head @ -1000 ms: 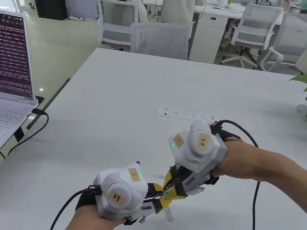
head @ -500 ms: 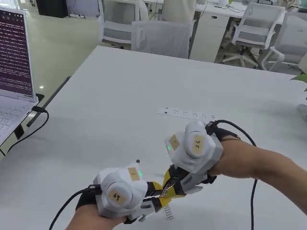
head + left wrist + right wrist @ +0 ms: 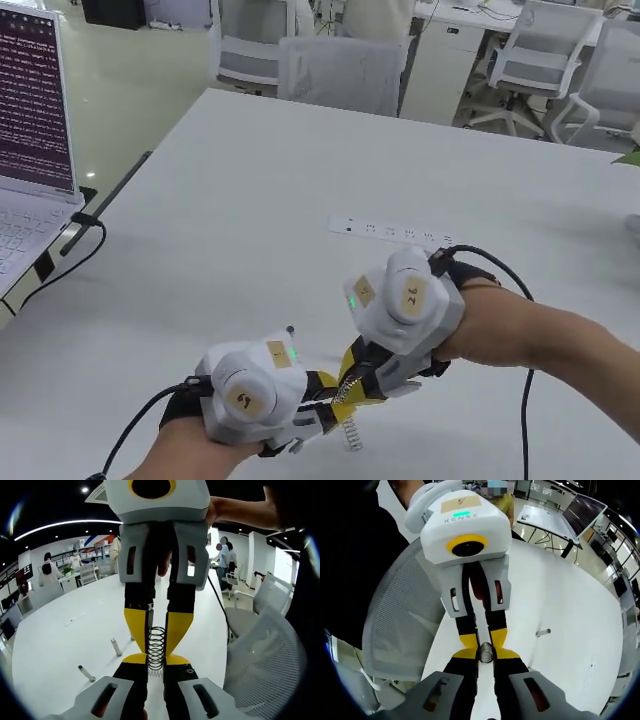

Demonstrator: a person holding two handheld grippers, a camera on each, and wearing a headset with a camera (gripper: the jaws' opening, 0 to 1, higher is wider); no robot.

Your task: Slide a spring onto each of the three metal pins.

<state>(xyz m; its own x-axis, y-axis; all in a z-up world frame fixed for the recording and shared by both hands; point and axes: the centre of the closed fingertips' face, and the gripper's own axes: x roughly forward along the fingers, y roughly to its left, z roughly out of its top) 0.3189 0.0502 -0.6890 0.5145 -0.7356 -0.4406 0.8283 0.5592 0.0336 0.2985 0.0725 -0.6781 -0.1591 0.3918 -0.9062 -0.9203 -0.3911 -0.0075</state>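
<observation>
Left gripper (image 3: 156, 664) and right gripper (image 3: 486, 655) meet tip to tip low over the white table (image 3: 250, 200), and both sets of yellow-tipped jaws are closed onto one spring (image 3: 156, 647). In the left gripper view the spring stands between the yellow tips of the right gripper, and its near end sits between the left gripper's own jaws. In the right gripper view the same spring is seen from its end, as a small ring between the four tips. If a pin is inside it, I cannot tell. Two metal pins (image 3: 116, 646) lie on the table just beside the jaws, and one more pin (image 3: 543, 631) lies a little apart. A second spring (image 3: 352, 435) lies on the table under the grippers, near the front edge. On the body of the left gripper there are grey letters that look like "KENSE" above a green light. A round sticker on the right gripper reads "26", while the number on the left one is too small to read. Farther on the table lies a white power strip (image 3: 395, 232). An open laptop (image 3: 30, 130) at the left shows lines of small text that I cannot read.
</observation>
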